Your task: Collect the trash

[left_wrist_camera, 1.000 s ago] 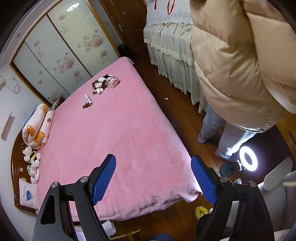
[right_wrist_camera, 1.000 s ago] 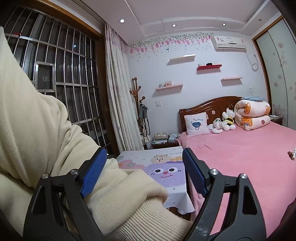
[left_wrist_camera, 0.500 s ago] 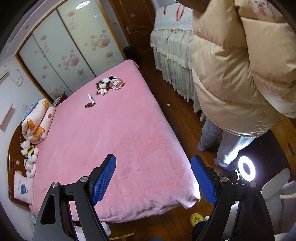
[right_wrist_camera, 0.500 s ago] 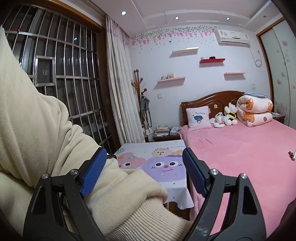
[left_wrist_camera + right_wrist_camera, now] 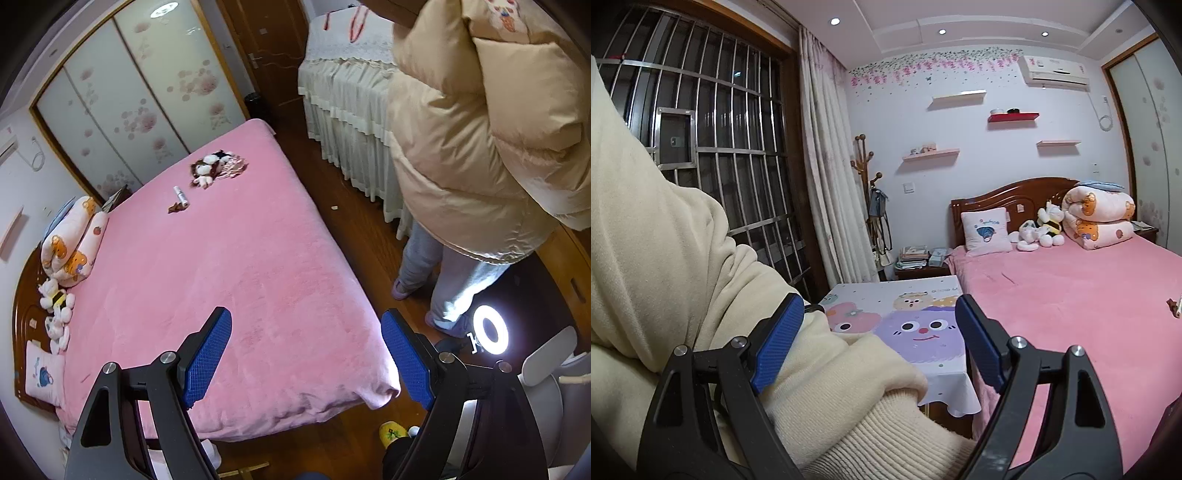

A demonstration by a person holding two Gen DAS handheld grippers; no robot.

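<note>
Brown scrap of trash [image 5: 177, 209] lay on the pink bed [image 5: 229, 280], touching a white tube [image 5: 181, 195] at its one o'clock, with a heap of plush toys [image 5: 216, 169] farther that way. Left gripper [image 5: 306, 354], at six o'clock well apart from the scrap, stood spread and empty. Right gripper [image 5: 881, 325] was spread too, a cream sleeve [image 5: 746, 325] between its fingers, unpinched.

The left gripper [image 5: 306, 354] tilts steeply downward, its blue-padded jaws spread wide with nothing between them. The right gripper [image 5: 879, 339] points almost level, jaws equally wide and empty. A cream sleeve [image 5: 701, 295] with a ribbed cuff crosses in front of its left finger.
</note>
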